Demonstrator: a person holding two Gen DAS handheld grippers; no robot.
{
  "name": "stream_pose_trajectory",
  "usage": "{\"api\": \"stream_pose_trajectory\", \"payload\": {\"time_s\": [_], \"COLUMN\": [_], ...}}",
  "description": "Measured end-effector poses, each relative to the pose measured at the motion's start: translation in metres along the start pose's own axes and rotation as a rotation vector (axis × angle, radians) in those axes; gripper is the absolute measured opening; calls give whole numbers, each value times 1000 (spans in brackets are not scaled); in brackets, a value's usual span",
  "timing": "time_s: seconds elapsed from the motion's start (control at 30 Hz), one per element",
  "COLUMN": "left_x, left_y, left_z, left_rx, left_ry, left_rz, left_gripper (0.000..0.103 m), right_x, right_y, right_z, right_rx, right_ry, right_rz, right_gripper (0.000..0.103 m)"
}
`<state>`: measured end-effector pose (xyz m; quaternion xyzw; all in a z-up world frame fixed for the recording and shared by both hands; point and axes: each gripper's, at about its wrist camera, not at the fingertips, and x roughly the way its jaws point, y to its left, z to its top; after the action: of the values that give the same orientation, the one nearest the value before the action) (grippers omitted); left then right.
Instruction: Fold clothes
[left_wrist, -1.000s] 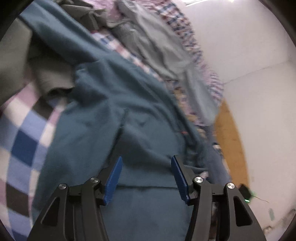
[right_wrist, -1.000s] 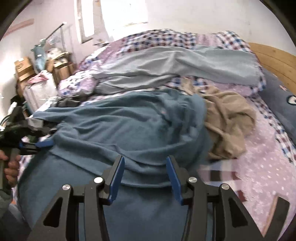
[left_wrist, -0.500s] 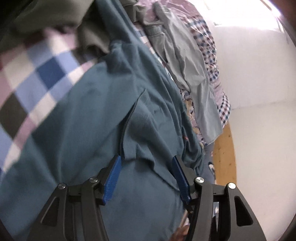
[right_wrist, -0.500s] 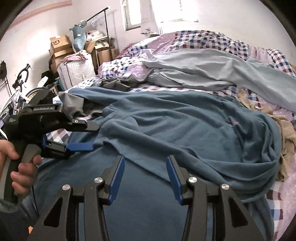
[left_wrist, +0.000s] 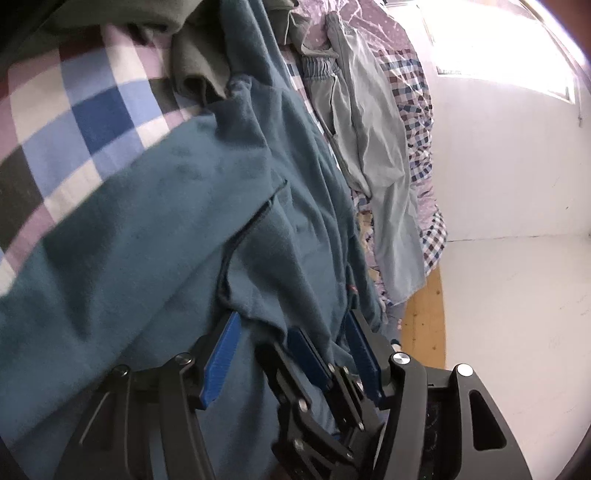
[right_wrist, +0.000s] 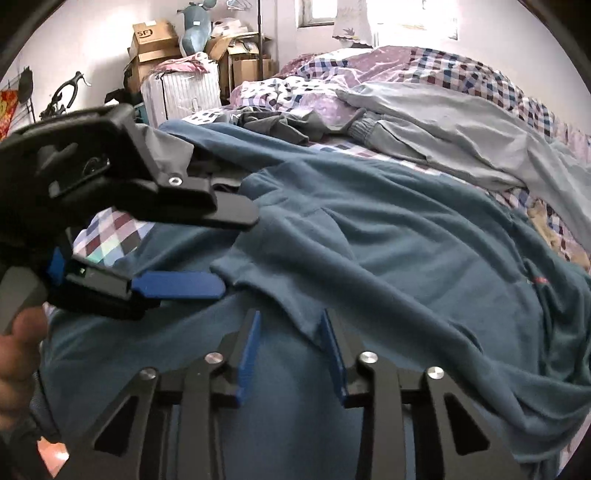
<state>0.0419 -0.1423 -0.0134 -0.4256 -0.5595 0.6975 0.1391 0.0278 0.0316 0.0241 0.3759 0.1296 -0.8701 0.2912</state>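
I have both grippers down at the near end of the teal garment (right_wrist: 388, 236), which lies spread over the checked bedspread (left_wrist: 85, 110) with its long axis running away from me and up toward the right, toward the headboard side. A folded flap of that garment ends in a corner right at my right gripper (right_wrist: 291, 354), whose jaws stand apart with the flap's tip sitting between the blue pads, not yet pinched as far as I can judge. My left gripper (right_wrist: 229, 254) comes in from the left, also spread wide, its lower blue finger level with the flap's edge and its upper jaw above the cloth; it grips nothing. In the left wrist view the right gripper's fingers cross directly in front of the left one, so the two tools are very close and could foul each other. The right is the nearer to the corner, so I judge it should take hold there while the left shifts further left along the hem. Open room lies leftward over bare bedspread; to the far right, grey trousers (right_wrist: 461, 125) and a dark crumpled garment (right_wrist: 280, 123) crowd the top of the bed.
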Motion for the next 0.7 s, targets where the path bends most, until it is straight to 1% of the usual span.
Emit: {"api": "stream_pose_trajectory", "payload": {"time_s": [0.03,0.07,0.13,0.17,0.23,0.3,0.43,0.5,0.57,0.63,0.67,0.7], "left_x": [1,2,2,2,4,9,19,22,20,16,17,18], "left_y": [0,0,2,2,3,-1,-8,-11,-14,-14,-16,-17], "left_z": [0,0,-1,-1,-1,-1,-1,2,7,10,11,11], "left_rx": [-9,-17,-45,-54,-73,-74,-75,-72,-54,-43,-34,-25], "left_ry": [7,15,20,20,20,17,11,-10,-51,-89,-87,-85], "left_rz": [-14,-29,-64,-75,-97,-107,-125,-134,-134,-135,-125,-115], "left_gripper": [62,62,63,66,69,71,71,71,71,67,56,37], "right_x": [1,1,1,0,-2,-5,-13,-18,-21,-25,-26,-27], "right_y": [0,-1,-2,-3,-5,-7,-9,-9,-8,-6,-6,-5], "right_z": [2,3,6,7,9,12,17,19,20,19,18,17], "right_rx": [1,6,15,20,33,49,62,66,61,53,49,46], "right_ry": [2,1,-2,-5,-15,-31,-60,-73,-82,-90,-90,-87], "right_rz": [-5,-13,-14,-11,-4,5,22,33,51,68,70,73], "right_gripper": [10,6,4,4,3,3,3,3,3,3,3,3]}}
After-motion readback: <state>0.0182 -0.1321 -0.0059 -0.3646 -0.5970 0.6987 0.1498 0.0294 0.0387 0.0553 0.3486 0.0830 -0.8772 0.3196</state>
